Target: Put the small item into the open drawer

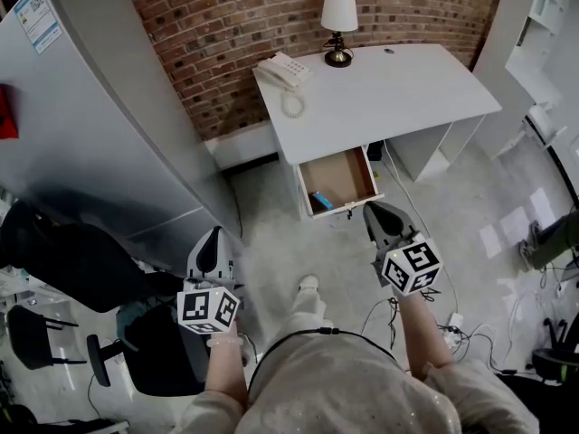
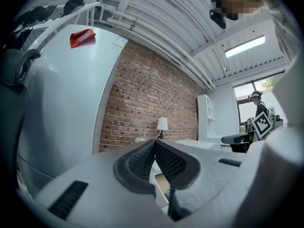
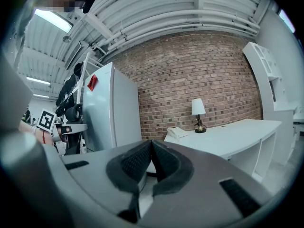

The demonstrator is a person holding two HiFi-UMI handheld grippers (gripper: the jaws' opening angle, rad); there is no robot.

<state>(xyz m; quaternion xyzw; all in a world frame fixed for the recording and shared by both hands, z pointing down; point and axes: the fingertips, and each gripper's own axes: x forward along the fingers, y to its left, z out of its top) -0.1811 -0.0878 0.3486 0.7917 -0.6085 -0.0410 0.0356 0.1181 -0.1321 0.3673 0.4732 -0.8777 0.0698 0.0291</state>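
1. The left gripper is held low in front of the person, at the left of the head view. It points forward and about level, over the floor beside the grey cabinet. The left hand grips it just behind the marker cube.
2. In the left gripper view, the left gripper is clenched: its ribbed pads meet at the tips with nothing between them.
3. The right gripper is held further forward than the left one. It points forward and very slightly downward. In the head view its tip lies just beside the front right corner of the open drawer; contact cannot be determined.
4. In the right gripper view, the right gripper is also clenched and empty, with pad tips together.
5. The drawer is pulled out from under the white worktop, at its left end. It has a white front panel and a brown interior.
6. The small item lies inside the drawer, in the front left corner, close against the front panel. It is blue and low in profile; its exact shape is too small to resolve. Neither gripper touches it.
7. On the worktop, from left to right, stand a white telephone with a coiled cord and a table lamp with a white shade, both near the brick wall.
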